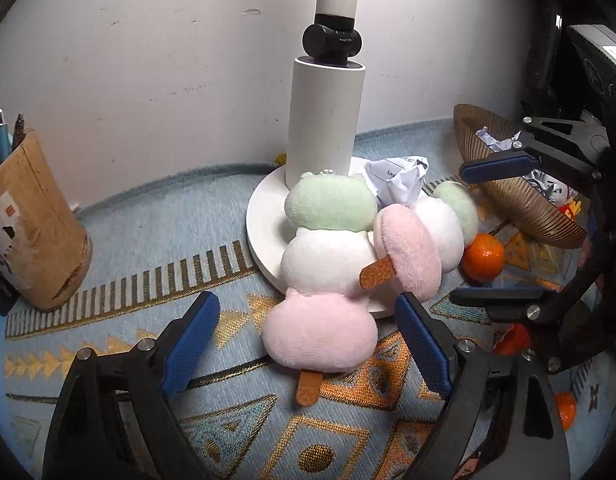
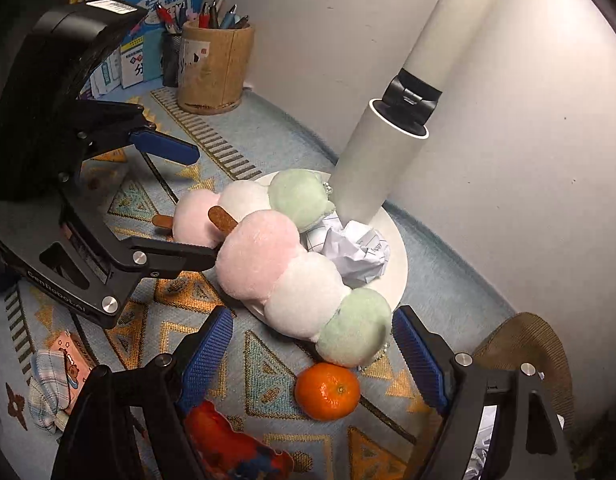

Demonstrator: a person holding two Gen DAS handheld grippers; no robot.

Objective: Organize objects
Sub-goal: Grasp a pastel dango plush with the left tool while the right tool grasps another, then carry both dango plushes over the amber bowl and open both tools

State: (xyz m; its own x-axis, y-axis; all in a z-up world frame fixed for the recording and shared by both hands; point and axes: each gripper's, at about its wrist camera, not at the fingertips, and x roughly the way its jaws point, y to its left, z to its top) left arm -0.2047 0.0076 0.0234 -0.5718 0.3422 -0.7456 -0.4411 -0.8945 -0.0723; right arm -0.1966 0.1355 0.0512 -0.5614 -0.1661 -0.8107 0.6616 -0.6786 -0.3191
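Two plush dango skewers, each pink, white and green, lie half on the white lamp base (image 1: 264, 224). The first skewer (image 1: 327, 264) points its pink end and brown stick at my left gripper (image 1: 308, 304). That gripper is open, its blue pads either side of the pink ball with gaps. The second skewer (image 1: 419, 240) leans across the first. In the right wrist view this second skewer (image 2: 304, 280) has its green end between the pads of my open right gripper (image 2: 313, 316). A mandarin (image 2: 327, 390) sits just below that end. Crumpled paper (image 2: 355, 252) lies on the base.
The white lamp post (image 1: 325, 120) rises behind the toys, by the wall. A ribbed brown bowl (image 1: 507, 196) holding paper scraps stands at the right. A brown pen holder (image 1: 32, 232) stands at the left. A red-orange item (image 2: 236, 444) and a pink card (image 2: 68, 356) lie on the patterned cloth.
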